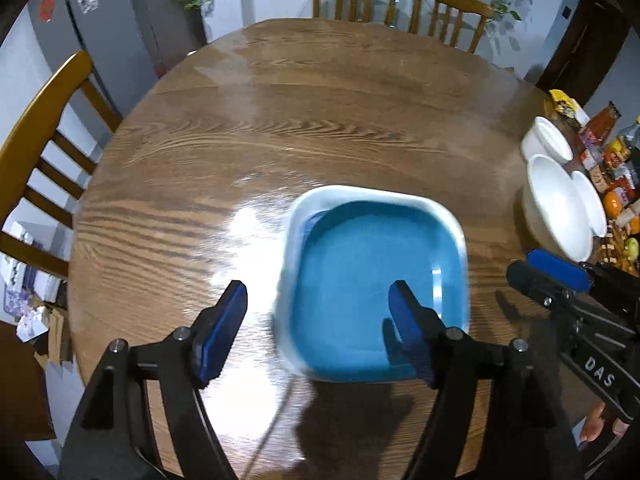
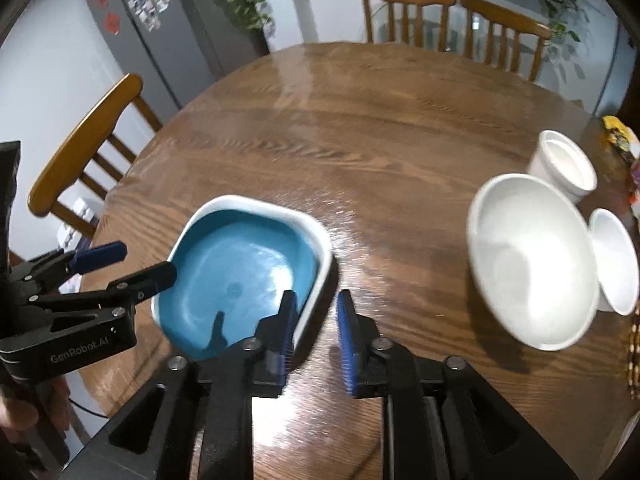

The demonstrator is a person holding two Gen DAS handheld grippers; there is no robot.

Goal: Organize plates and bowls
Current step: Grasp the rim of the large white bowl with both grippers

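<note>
square dish [image 2: 244, 268] on table [image 2: 380, 128] | bowls [image 2: 532, 256] right

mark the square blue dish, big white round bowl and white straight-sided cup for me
Square blue dish with white rim [image 1: 360, 280]: left wrist view, on its blue inside floor.
Big white round bowl [image 2: 528, 264]: right wrist view, on its inner wall.
White straight-sided cup [image 2: 566, 166]: right wrist view, on its inside.

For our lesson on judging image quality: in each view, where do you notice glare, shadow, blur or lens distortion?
Left wrist view: a white glare patch on the table left of the blue square dish, whose left rim is smeared; chairs bow at the edges. Right wrist view: the left gripper casts a finger shadow inside the dish; the white bowl looks soft and stretched.
</note>
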